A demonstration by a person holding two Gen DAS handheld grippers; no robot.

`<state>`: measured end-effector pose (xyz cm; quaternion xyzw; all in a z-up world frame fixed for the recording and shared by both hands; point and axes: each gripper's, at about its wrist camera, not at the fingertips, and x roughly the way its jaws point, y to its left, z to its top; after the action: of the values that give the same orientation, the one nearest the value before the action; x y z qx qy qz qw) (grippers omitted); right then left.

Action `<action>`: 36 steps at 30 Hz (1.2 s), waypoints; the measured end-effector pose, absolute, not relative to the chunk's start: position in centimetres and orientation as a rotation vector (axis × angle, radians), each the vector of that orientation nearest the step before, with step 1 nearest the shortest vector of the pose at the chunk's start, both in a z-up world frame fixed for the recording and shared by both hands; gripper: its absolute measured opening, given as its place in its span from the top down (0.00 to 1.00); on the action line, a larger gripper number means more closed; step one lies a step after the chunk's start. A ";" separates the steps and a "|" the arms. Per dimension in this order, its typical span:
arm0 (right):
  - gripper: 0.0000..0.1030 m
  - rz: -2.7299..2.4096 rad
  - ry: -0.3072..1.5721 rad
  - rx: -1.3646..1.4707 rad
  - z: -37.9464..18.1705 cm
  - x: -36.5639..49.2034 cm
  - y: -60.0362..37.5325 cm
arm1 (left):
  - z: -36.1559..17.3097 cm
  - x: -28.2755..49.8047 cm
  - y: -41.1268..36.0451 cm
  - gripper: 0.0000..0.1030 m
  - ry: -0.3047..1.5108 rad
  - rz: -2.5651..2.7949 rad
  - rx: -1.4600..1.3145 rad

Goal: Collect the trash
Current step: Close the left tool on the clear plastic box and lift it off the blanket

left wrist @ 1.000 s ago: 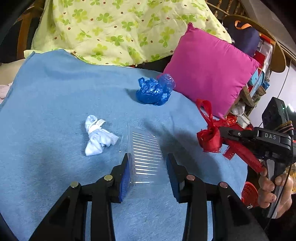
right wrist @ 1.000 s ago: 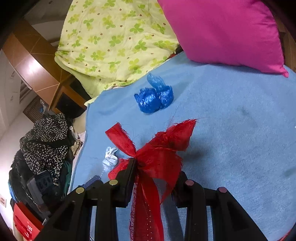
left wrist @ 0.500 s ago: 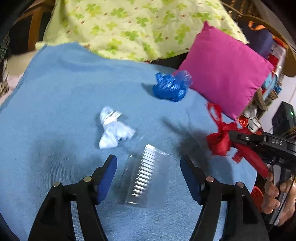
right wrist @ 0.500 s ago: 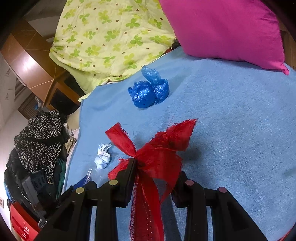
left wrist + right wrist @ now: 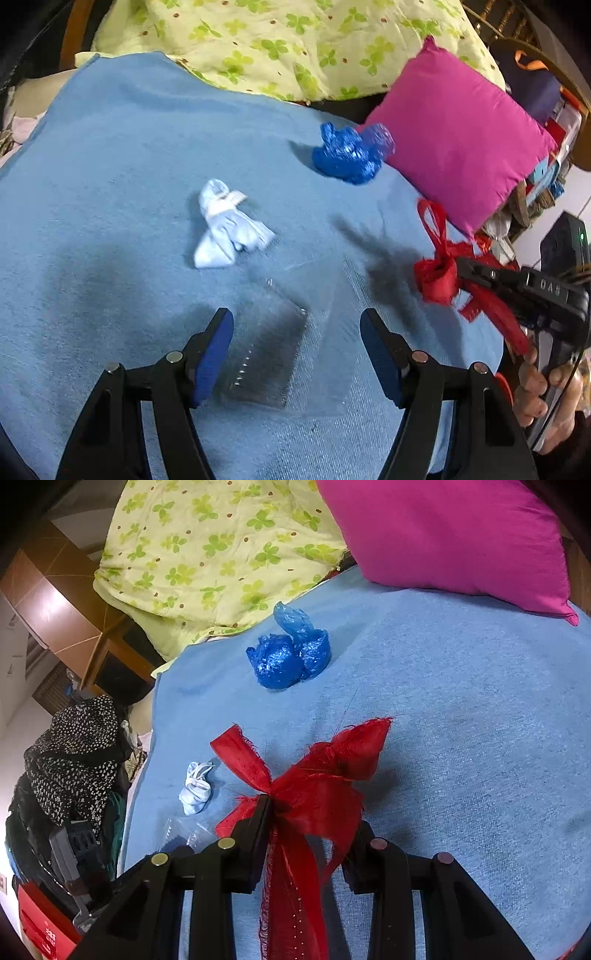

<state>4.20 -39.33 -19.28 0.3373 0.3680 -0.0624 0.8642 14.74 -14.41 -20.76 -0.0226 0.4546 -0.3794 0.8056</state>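
**Ana:** Trash lies in four pieces here, and only one is in hand. The right tool (image 5: 308,821) is clamped on the red ribbon bow (image 5: 314,786); its loops stick out ahead of the jaws and its tail hangs down between them, all lifted clear of the blue blanket (image 5: 461,720).

**Ben:** And the left tool (image 5: 297,354)?

**Ana:** Its jaws have just been opening and now stand wide. The clear plastic tray (image 5: 273,354) lies flat on the blanket between the blue pads (image 5: 212,354), and neither pad presses on it. So it is not held; from these views it counts as set down, not gathered.

**Ben:** What else is loose?

**Ana:** A crumpled white wad (image 5: 229,225), cloth or paper, she cannot tell which, lies just beyond the tray. Farther back a scrunched blue plastic bag (image 5: 349,153) sits near the edge of the pink pillow (image 5: 458,144), and the right view shows a clear gap between them. Behind both lies the green clover quilt (image 5: 295,40).

**Ben:** Any bin or sack to drop things into?

**Ana:** None that she can make out. Clutter shows past the bed's edge in the right view, nothing plainly a bin.

**Ben:** So how far along?

**Ana:** Early, by her reckoning. One piece gripped, three on the bed, nothing visibly disposed of. The tray, the wad and the bag all remain to be picked up.
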 end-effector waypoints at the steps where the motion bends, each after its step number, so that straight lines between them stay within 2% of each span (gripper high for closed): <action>1: 0.66 -0.131 0.771 0.707 -19.3 4.2 -39.4 | -20.8 14.7 -14.5 0.30 0.979 -0.812 -0.042; 5: 0.66 -0.146 0.766 0.690 -19.1 4.2 -39.3 | -21.1 14.0 -15.2 0.30 1.015 -0.856 -0.045; 13: 0.66 -0.165 0.764 0.650 -19.0 4.4 -38.8 | -19.7 13.3 -14.1 0.30 0.972 -0.923 -0.126; 25: 0.66 -0.172 0.765 0.632 -18.9 4.8 -38.2 | -19.8 11.0 -15.5 0.28 0.925 -0.842 0.003; 36: 0.66 -0.194 0.750 0.648 -18.8 4.5 -38.7 | -19.5 9.9 -16.3 0.28 0.902 -0.867 0.007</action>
<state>4.47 -38.74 -18.83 0.3103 0.3594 -0.0927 0.8752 9.93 -16.30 -19.49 0.0033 0.4221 -0.4060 0.8106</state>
